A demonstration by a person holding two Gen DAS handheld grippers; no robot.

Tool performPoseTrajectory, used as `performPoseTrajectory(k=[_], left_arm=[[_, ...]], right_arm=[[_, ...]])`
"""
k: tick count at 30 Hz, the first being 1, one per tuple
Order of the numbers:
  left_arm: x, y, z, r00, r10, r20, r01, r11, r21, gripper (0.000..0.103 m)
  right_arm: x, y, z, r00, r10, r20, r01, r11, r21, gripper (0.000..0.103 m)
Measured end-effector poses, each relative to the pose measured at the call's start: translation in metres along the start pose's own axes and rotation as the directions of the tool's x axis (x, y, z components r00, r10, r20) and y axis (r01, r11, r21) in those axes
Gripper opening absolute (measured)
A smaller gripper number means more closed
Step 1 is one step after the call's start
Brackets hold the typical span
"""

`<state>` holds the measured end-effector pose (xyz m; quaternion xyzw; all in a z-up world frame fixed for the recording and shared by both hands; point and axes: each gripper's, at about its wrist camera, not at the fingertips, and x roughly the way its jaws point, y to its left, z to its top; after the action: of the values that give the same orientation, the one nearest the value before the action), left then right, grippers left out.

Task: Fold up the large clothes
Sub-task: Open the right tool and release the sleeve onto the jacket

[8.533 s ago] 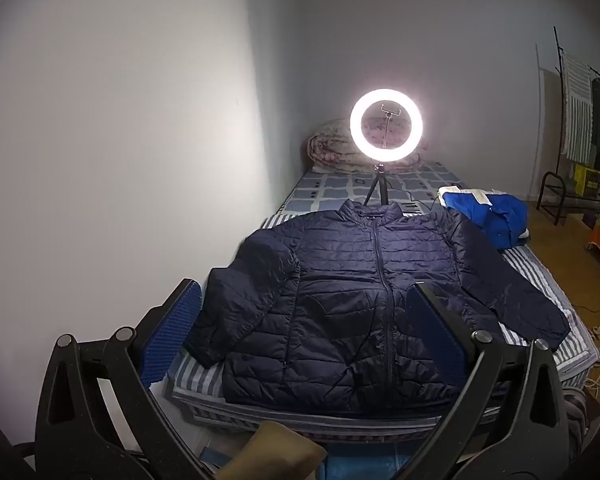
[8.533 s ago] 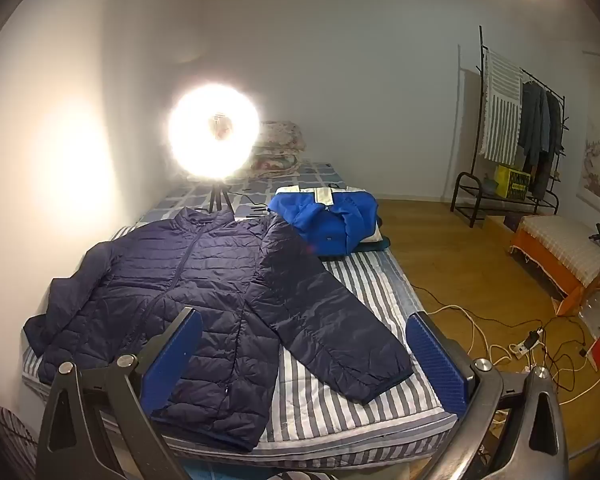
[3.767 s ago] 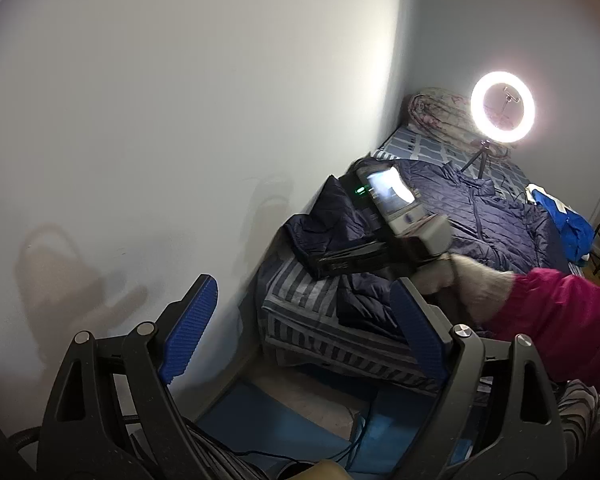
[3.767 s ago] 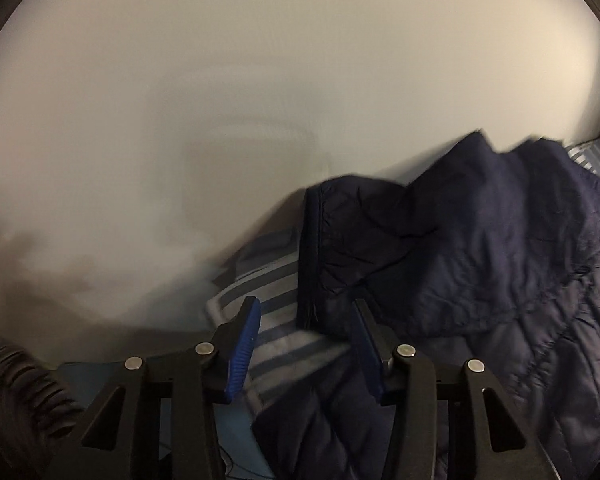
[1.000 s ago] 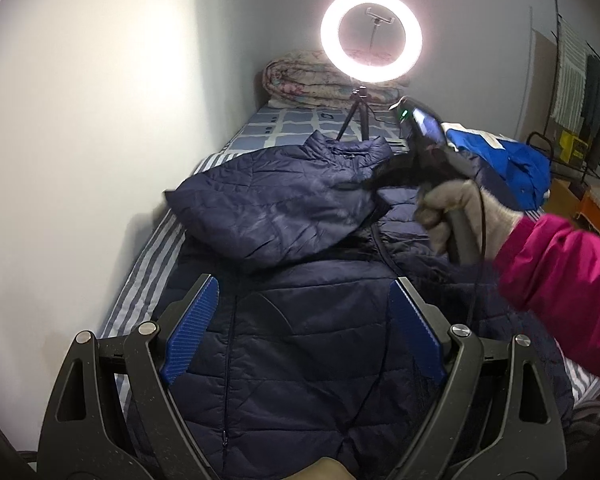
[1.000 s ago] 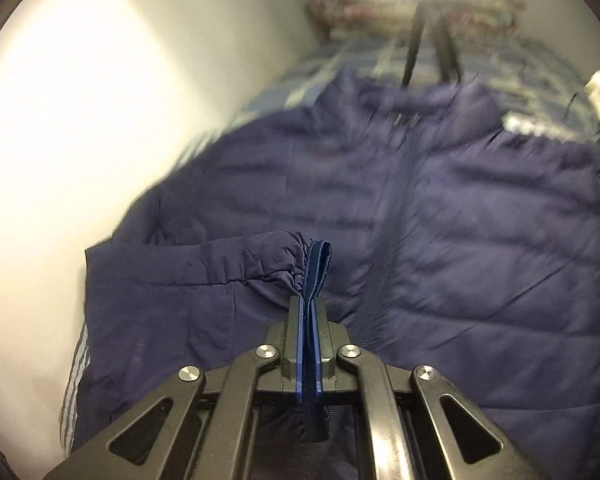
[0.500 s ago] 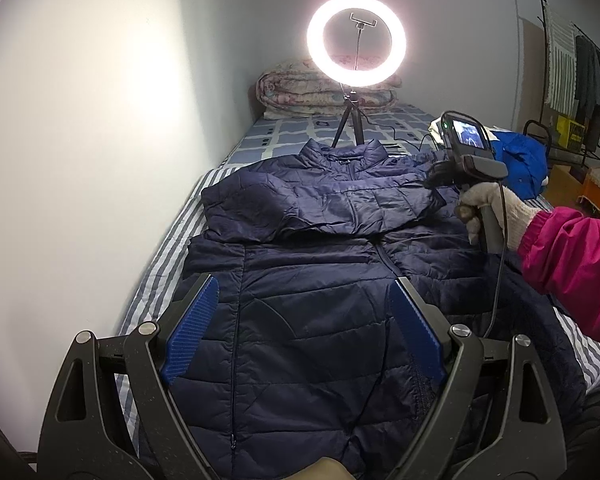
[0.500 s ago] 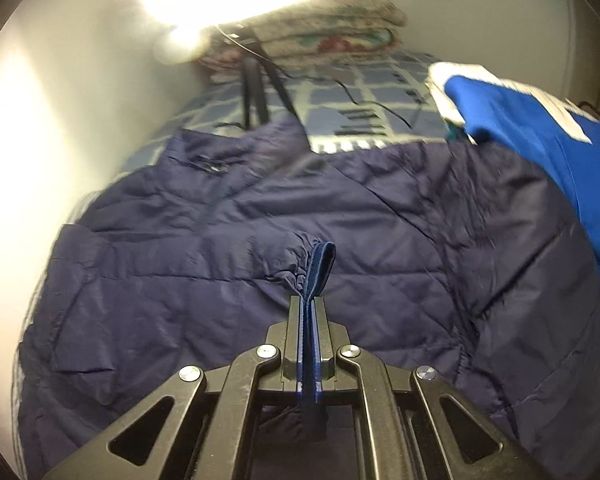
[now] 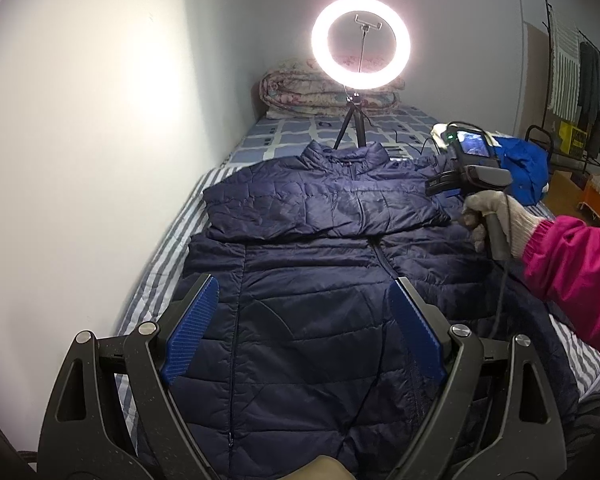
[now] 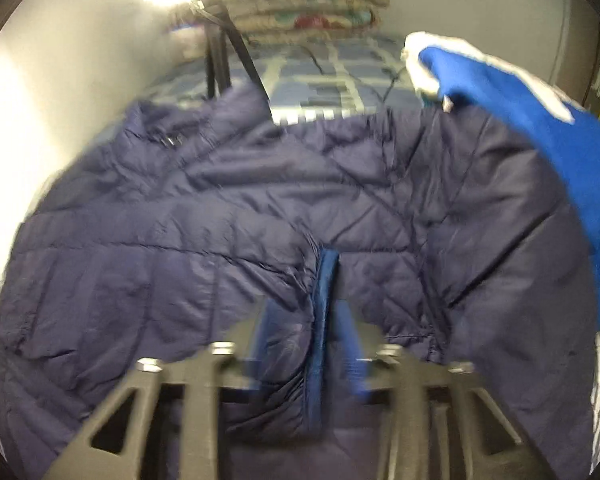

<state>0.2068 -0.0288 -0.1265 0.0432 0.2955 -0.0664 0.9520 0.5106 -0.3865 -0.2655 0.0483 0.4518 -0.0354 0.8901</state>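
Observation:
A navy quilted jacket (image 9: pixel 308 300) lies front up on the striped bed (image 9: pixel 156 276). Its left sleeve (image 9: pixel 324 208) is folded across the chest, and the cuff (image 10: pixel 320 312) lies between the parted blue pads of my right gripper (image 10: pixel 312 336), which is open and blurred. In the left wrist view the right gripper (image 9: pixel 440 188) hovers over the jacket's right shoulder, held by a gloved hand. My left gripper (image 9: pixel 304 340) is open and empty above the jacket's lower front.
A lit ring light on a tripod (image 9: pixel 360 44) stands behind the collar, with a folded quilt (image 9: pixel 324 96) by the wall. A blue garment (image 9: pixel 528 168) lies at the bed's right side. A clothes rack (image 9: pixel 572 92) stands far right.
My right gripper carried the sleeve cuff across the chest to the right, then opened and let it go. The left gripper stayed open and shifted slightly.

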Motion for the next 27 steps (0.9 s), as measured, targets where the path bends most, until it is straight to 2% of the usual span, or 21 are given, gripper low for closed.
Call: performPoseTrajectory(k=[7, 9, 11, 13, 17, 20, 23, 25, 27], left_arm=[[-0.023, -0.007, 0.012, 0.997, 0.012, 0.074, -0.013, 1.0, 0.01, 0.089], [-0.033, -0.008, 0.015, 0.995, -0.008, 0.099, 0.007, 1.0, 0.01, 0.089], [-0.043, -0.009, 0.016, 0.989, -0.065, 0.129, 0.064, 0.998, 0.013, 0.089], [-0.053, -0.009, 0.017, 0.982, -0.111, 0.149, 0.112, 0.994, 0.004, 0.089], [-0.07, -0.016, 0.022, 0.978, -0.144, 0.149, 0.145, 0.989, 0.007, 0.089], [-0.079, -0.032, 0.023, 0.972, -0.162, 0.17, 0.157, 0.987, 0.044, 0.089], [-0.079, -0.053, 0.022, 0.963, -0.234, 0.135, 0.228, 0.972, 0.057, 0.089], [-0.078, -0.068, 0.021, 0.956, -0.267, 0.121, 0.259, 0.962, 0.082, 0.073], [-0.074, -0.088, 0.018, 0.952, -0.29, 0.093, 0.279, 0.953, 0.121, 0.066]], right_arm=[[-0.083, -0.01, -0.01, 0.989, 0.117, 0.088, -0.121, 0.992, 0.034, 0.045], [-0.118, -0.012, -0.022, 0.985, 0.12, 0.121, -0.122, 0.992, 0.008, 0.051], [-0.161, -0.014, -0.038, 0.979, 0.123, 0.161, -0.12, 0.992, -0.026, 0.055], [-0.192, -0.016, -0.052, 0.975, 0.117, 0.187, -0.109, 0.993, -0.052, 0.055], [-0.252, -0.026, -0.087, 0.97, 0.097, 0.224, -0.078, 0.993, -0.09, 0.055], [-0.288, -0.036, -0.121, 0.969, 0.076, 0.236, -0.055, 0.994, -0.097, 0.055], [-0.314, -0.051, -0.15, 0.971, 0.079, 0.226, -0.059, 0.994, -0.095, 0.056], [-0.328, -0.061, -0.172, 0.975, 0.048, 0.218, -0.029, 0.996, -0.09, 0.057], [-0.343, -0.073, -0.201, 0.975, 0.023, 0.219, -0.007, 0.997, -0.072, 0.057]])
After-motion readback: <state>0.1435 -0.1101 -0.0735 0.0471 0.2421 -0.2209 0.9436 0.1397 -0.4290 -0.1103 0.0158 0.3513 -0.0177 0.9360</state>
